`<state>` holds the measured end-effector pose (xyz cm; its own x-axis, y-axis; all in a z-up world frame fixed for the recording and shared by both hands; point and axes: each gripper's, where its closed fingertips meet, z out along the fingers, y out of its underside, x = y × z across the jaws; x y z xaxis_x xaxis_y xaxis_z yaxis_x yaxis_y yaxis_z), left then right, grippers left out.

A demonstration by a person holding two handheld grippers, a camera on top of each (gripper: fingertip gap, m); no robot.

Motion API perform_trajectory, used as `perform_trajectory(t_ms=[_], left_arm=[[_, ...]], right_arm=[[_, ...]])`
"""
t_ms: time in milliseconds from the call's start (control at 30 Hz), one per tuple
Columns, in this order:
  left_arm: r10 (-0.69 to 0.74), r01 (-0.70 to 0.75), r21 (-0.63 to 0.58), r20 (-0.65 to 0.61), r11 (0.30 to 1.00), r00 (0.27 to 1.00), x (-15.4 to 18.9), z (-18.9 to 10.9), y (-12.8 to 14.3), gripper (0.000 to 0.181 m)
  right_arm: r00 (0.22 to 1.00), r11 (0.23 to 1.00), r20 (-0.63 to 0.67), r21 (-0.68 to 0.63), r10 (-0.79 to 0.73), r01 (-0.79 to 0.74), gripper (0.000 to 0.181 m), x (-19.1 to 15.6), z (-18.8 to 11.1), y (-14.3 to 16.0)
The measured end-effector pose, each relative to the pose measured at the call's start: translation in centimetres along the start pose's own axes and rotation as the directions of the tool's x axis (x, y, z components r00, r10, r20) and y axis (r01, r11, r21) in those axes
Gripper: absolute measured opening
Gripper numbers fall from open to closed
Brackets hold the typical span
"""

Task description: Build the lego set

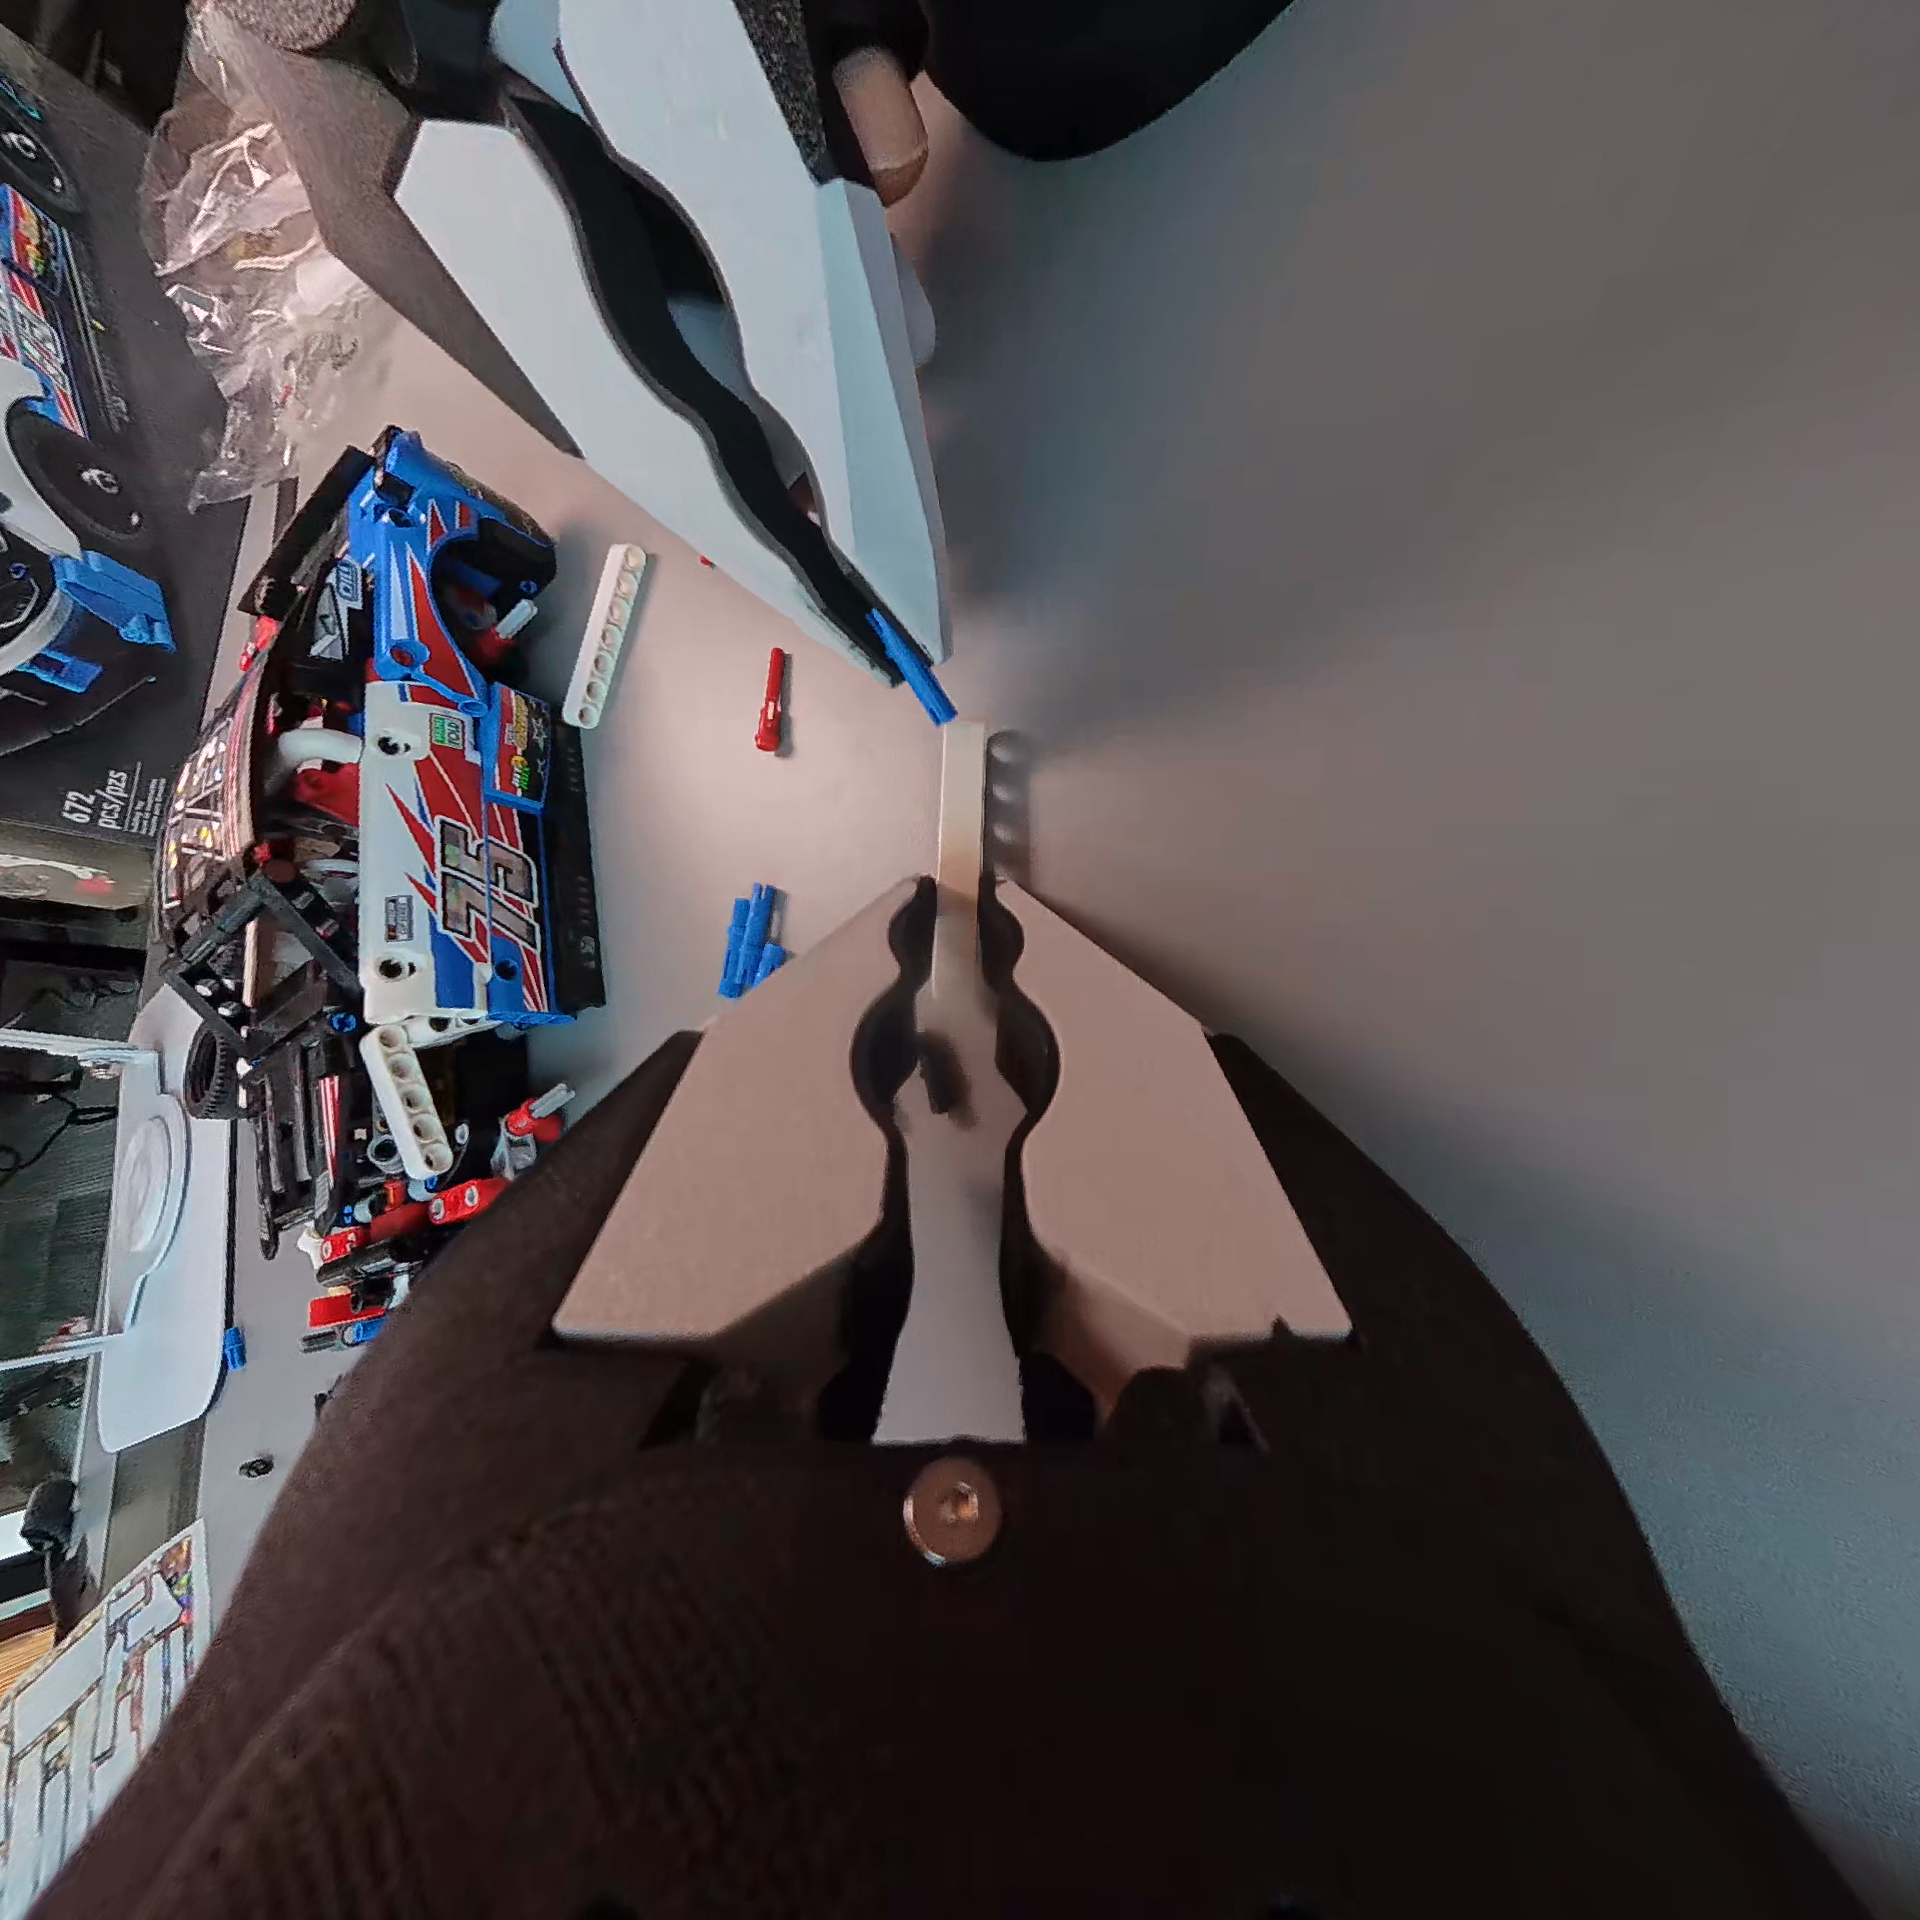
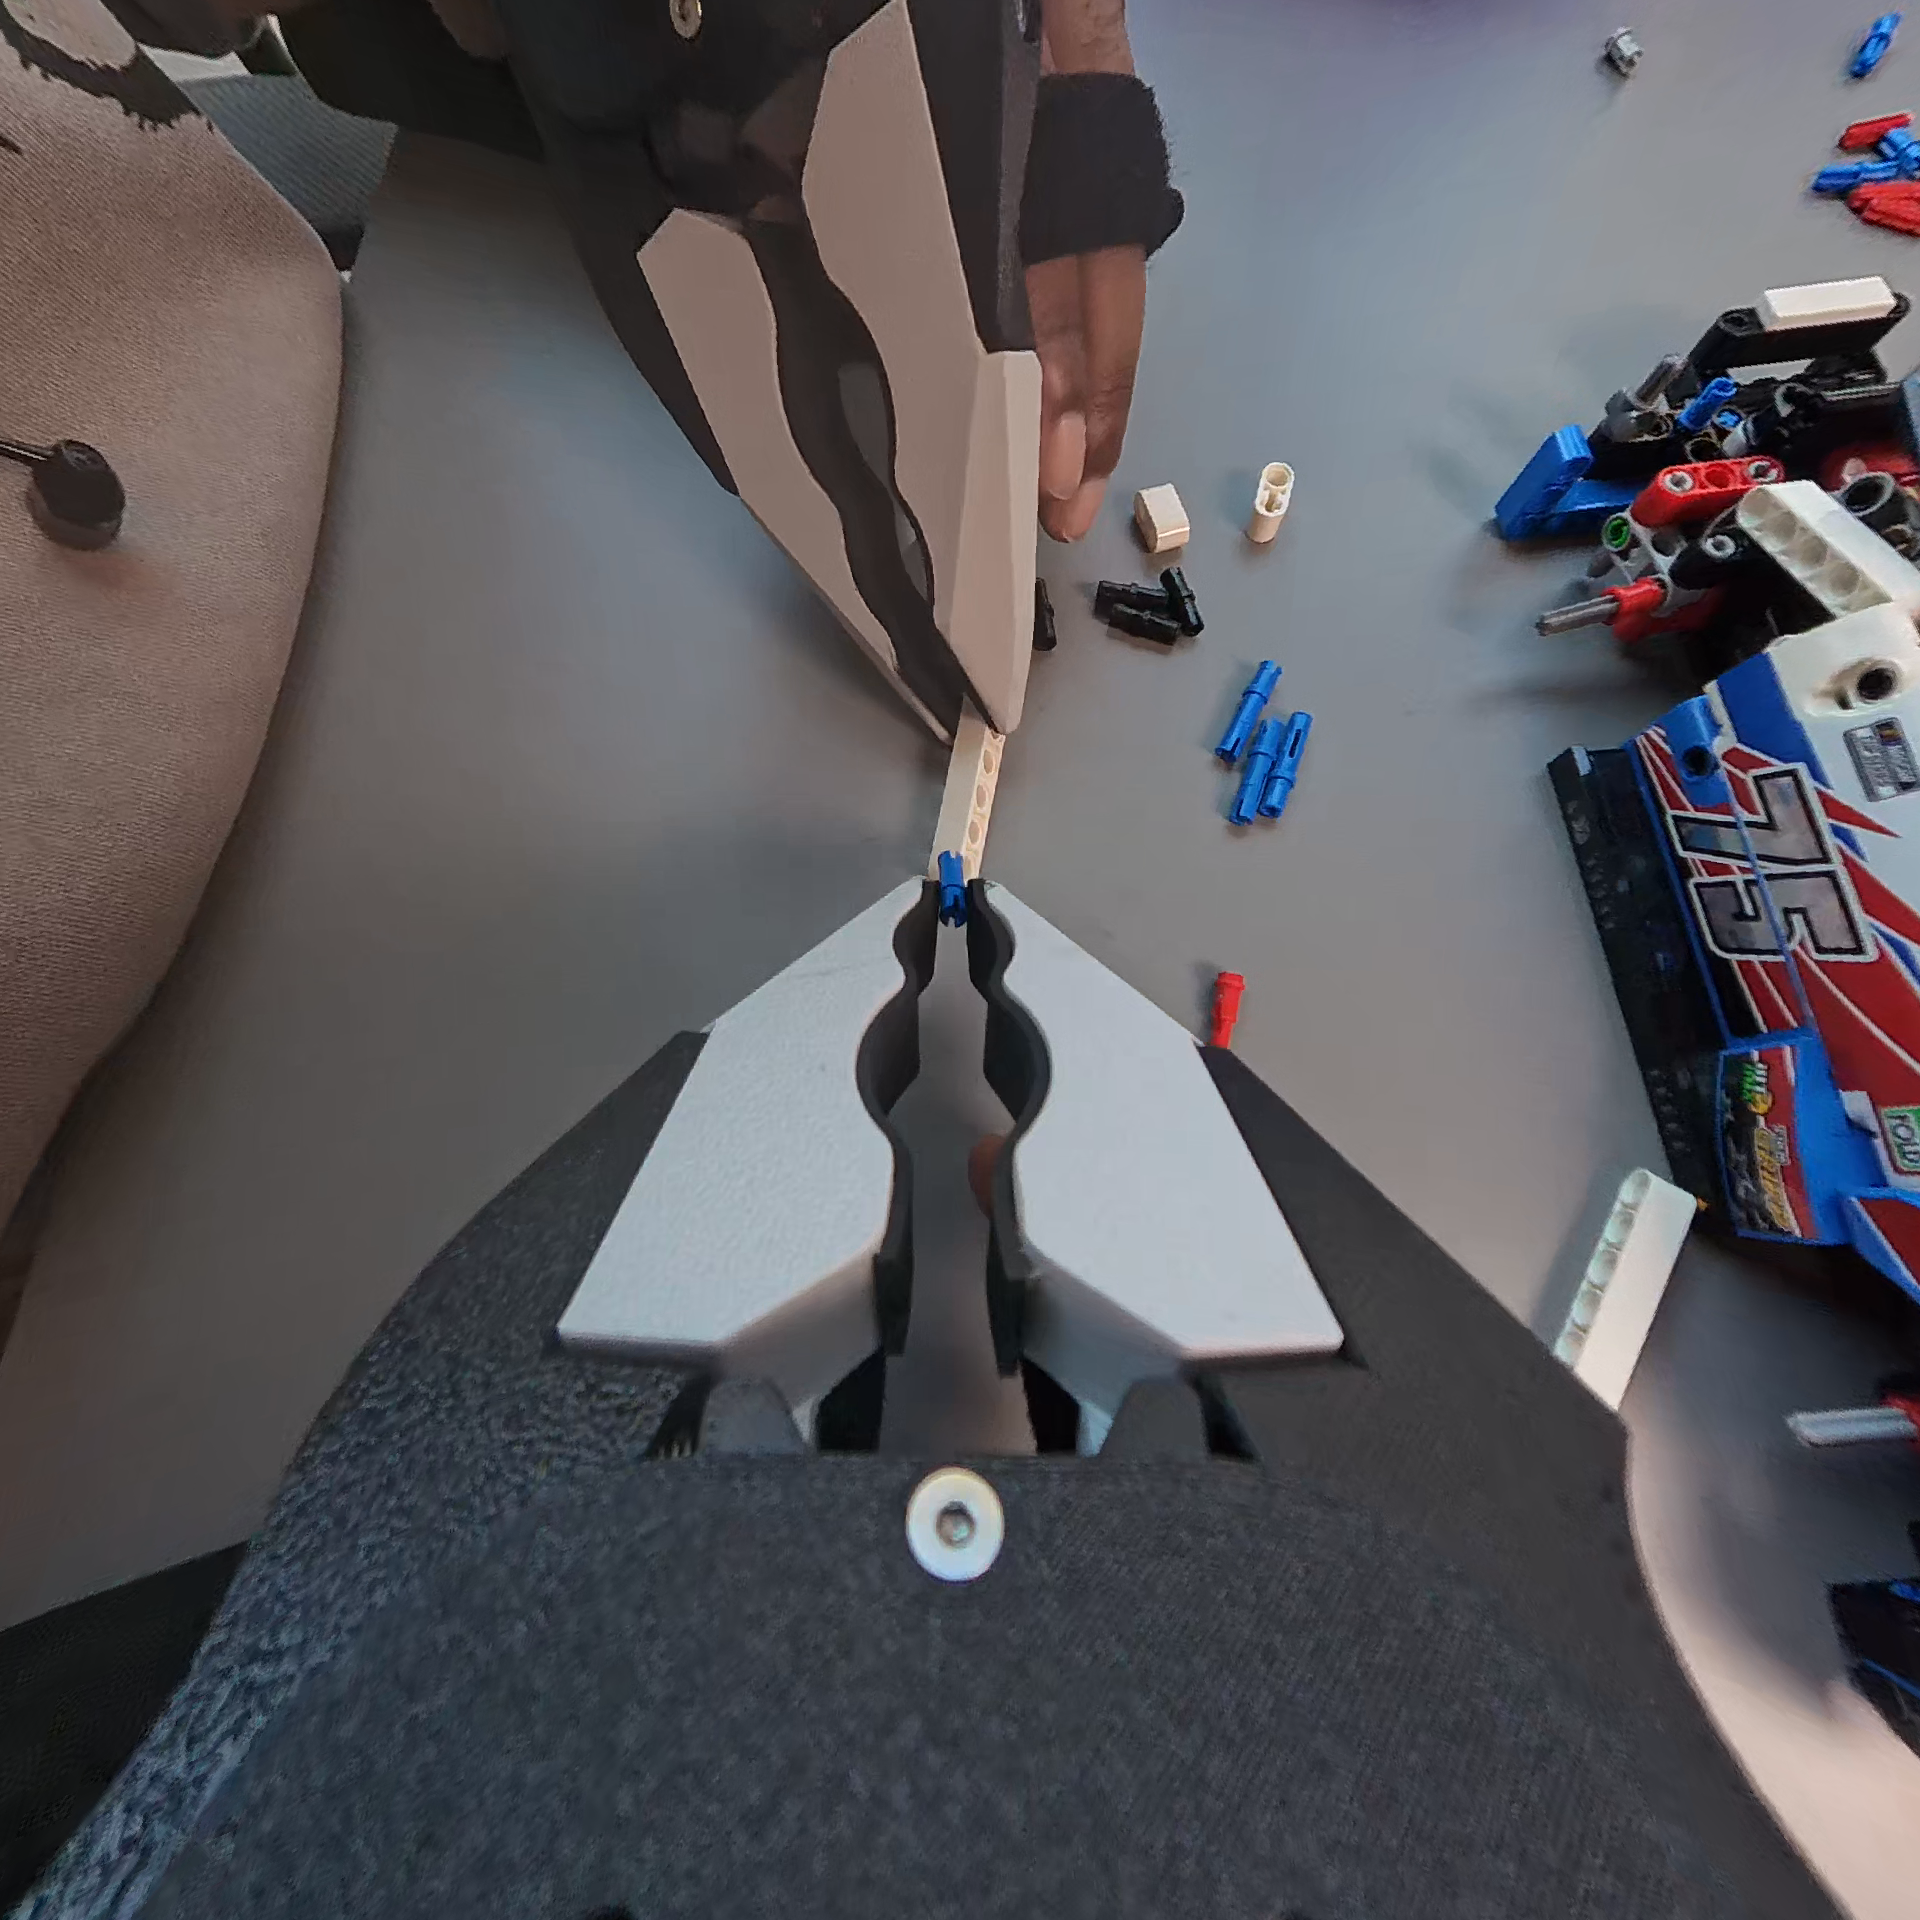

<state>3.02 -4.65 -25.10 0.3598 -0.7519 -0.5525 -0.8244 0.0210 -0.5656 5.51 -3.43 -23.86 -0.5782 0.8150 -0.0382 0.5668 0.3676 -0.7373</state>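
My left gripper (image 1: 956, 883) is shut on a white beam with holes (image 1: 961, 810) and holds it above the grey table. My right gripper (image 2: 951, 888) is shut on a short blue pin (image 2: 951, 899). The pin's tip meets the free end of the white beam (image 2: 971, 800). I cannot tell whether it sits in a hole. In the left wrist view the right gripper (image 1: 904, 649) comes in from the top with the blue pin (image 1: 920, 681). In the right wrist view the left gripper (image 2: 982, 722) comes in from the top. The partly built blue, white and red race car (image 1: 447, 790) lies to the side.
On the table (image 2: 623, 623) lie loose blue pins (image 2: 1262, 743), black pins (image 2: 1148, 608), a red pin (image 2: 1226, 1008), two small white pieces (image 2: 1162, 516) and another white beam (image 2: 1621, 1278). The set's box (image 1: 62, 416), plastic bags (image 1: 249, 260) and a sticker sheet (image 1: 94, 1714) lie beyond the car. The grippers' ends are close to 4 centimetres from one another.
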Motion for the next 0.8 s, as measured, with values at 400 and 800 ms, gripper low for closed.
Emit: perform_trajectory(t_ms=[400,800], left_arm=[[-0.217,0.230,0.085,-0.136,0.969,0.967,0.6,-0.3,-0.8,0.008],[-0.382,0.391,0.022,-0.168,0.920,0.909,0.4,0.0,-1.0,0.017]], right_arm=[[0.995,0.993,-0.058,-0.096,-0.081,0.075,0.003,-0.1,0.9,0.5],[0.996,0.996,-0.057,-0.064,-0.067,0.063,0.003,0.0,-0.2,0.1]])
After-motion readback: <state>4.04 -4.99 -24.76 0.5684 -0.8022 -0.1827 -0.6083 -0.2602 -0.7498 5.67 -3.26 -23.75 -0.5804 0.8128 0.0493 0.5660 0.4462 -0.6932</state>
